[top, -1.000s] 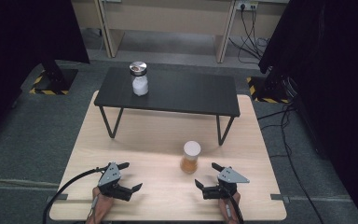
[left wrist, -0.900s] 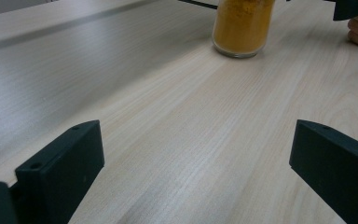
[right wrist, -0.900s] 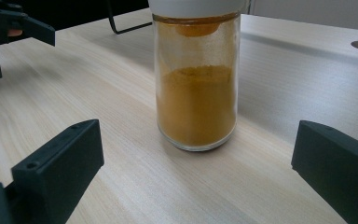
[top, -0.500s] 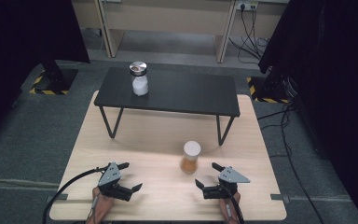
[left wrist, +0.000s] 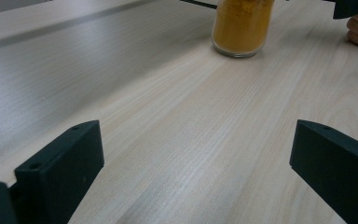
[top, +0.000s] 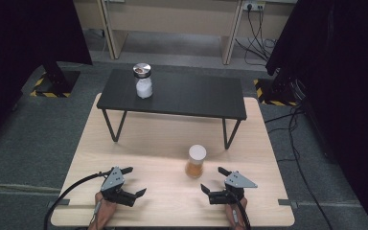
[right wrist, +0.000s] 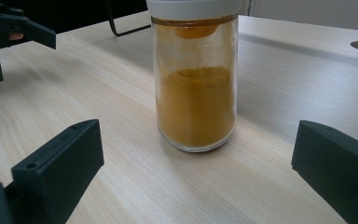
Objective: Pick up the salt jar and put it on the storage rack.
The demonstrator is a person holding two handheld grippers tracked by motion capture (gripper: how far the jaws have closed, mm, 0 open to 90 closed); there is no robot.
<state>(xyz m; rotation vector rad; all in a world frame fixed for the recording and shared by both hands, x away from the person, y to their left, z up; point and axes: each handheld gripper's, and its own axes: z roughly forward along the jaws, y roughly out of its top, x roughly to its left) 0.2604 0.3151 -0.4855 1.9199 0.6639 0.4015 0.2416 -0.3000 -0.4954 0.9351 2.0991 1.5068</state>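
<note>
Spice jar (top: 196,162), white lid, orange powder inside, upright on light wood table (top: 163,143), long axis vertical. Just ahead of right tool (top: 216,185), slightly to its left; centred between its wide-spread jaws in right gripper view. Left tool (top: 130,182) also spread wide, farther off, empty. No label or writing readable. Second jar (top: 143,81) on black shelf (top: 196,98), well apart.
</note>
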